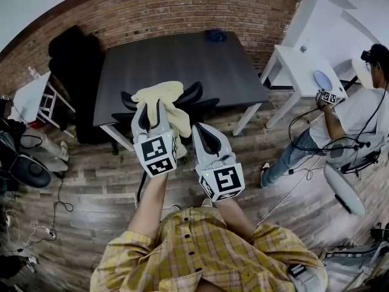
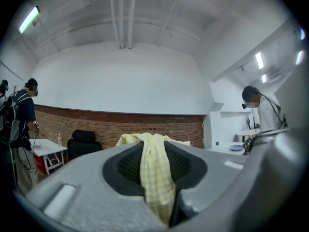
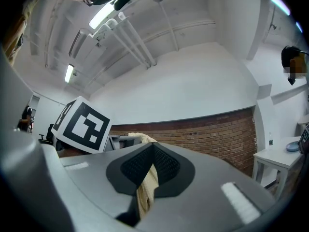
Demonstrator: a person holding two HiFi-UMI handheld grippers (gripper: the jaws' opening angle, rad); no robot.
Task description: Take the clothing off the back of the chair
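1. Two tongs, hand-held, side by side above the wooden floor, both gripping one piece of clothing.
2. Left tongs: clamped on the yellow checked garment. The left gripper view shows the cloth pinched between the dark ribbed pads, draped over their top and hanging down through the gap.
3. Right tongs: closed on a narrower fold of the same garment. The right gripper view shows that fold squeezed between the pads.
4. Yellow checked garment: bunched over the tip of the left tongs, with one strand running down and across to the right tongs. In the head view it overlaps the back of the black office chair; whether it touches the chair cannot be told.
5. Office chair: pushed up to the near edge of the dark counter, its back towards the person.
6. Dark counter: rectangular, white-legged, set against the brick wall. It carries a small dark blue item near its far edge.
7. White counter: to the right of the dark counter, carrying a pale blue plate.
8. Second person: at far right, beside the white counter.
9. Yellow plaid shirt: worn by the person holding the tongs, at the bottom of the head view.
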